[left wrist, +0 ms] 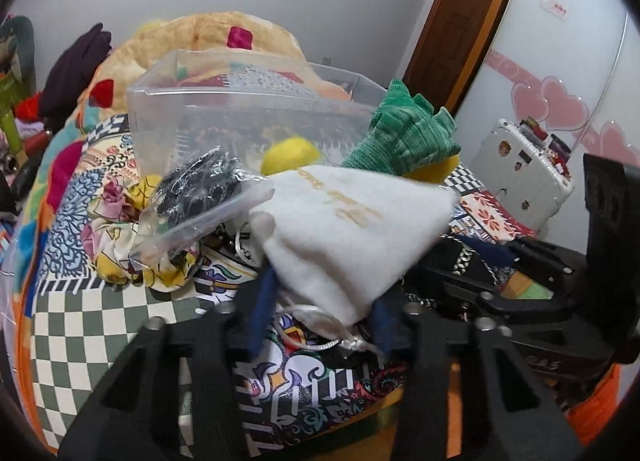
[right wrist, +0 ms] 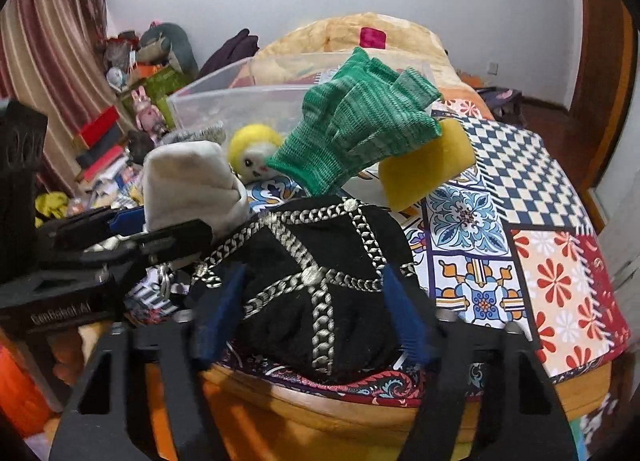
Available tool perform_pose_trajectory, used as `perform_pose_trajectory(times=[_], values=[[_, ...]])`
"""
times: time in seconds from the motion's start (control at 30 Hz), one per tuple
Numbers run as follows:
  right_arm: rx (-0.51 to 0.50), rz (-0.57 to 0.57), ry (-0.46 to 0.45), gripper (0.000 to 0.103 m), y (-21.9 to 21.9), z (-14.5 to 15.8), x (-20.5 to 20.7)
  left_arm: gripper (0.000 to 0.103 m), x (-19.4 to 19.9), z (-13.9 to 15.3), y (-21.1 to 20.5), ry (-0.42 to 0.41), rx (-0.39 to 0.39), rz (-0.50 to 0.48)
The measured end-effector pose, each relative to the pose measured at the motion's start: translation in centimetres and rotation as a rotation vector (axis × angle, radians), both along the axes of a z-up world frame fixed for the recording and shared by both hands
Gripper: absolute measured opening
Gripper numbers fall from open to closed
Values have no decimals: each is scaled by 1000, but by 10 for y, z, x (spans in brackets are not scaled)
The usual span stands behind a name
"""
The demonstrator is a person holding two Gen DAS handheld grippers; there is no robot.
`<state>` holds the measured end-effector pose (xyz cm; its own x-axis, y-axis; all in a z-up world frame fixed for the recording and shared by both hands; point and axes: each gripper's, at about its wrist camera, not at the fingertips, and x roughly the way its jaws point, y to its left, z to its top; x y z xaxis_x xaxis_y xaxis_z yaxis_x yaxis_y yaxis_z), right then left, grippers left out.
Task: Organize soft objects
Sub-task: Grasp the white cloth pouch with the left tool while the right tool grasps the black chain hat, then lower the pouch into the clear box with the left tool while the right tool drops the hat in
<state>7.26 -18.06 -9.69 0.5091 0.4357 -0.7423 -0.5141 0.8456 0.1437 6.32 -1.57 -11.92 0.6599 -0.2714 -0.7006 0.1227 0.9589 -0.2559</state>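
My left gripper [left wrist: 320, 301] is shut on a white drawstring pouch [left wrist: 344, 229] with gold lettering and holds it just above the patterned bedspread [left wrist: 80, 325]; the pouch also shows in the right wrist view [right wrist: 188, 185]. My right gripper [right wrist: 316, 301] has its blue pads on both sides of a black pouch with silver chain trim [right wrist: 316, 281] that lies on the bed. Behind stand a green knitted glove [right wrist: 360, 117], a yellow sponge [right wrist: 428, 165], a yellow-haired doll head [right wrist: 252, 153] and a clear plastic bin [left wrist: 224, 117].
A clear bag of black items [left wrist: 200, 193] and a floral cloth bundle [left wrist: 120, 229] lie left of the white pouch. A blanket heap [left wrist: 200, 41] lies behind the bin. A white suitcase [left wrist: 520, 173] stands right of the bed. Clutter and curtains [right wrist: 52, 73] fill the left side.
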Motion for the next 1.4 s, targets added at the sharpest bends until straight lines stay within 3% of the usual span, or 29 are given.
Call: perform_pose_trajectory(times=[0.1,0.2,0.3,0.7,0.97,1.2,1.4], values=[[-10,1,-16,27,2,1,-1,22,-1,2,3,1,-13,-4],[13,-5,-23,21,-2,6,1,14,-4,7,4,-4,-27,-9],[47,-3,-39,19,-7,16,0,13,-10,16,5,-28,-32,-18],[166,4,-222,18,-13,82,-13,13,-40,84,14,-238,-1,27],[187,-21,-327,18,-1,116,6,13,-23,120,39,-328,4,96],[203,-38,-355,18,13,123,31,13,13,123,54,-334,59,140],[180,-46,-333,18,25,113,57,13,51,108,62,-272,66,138]])
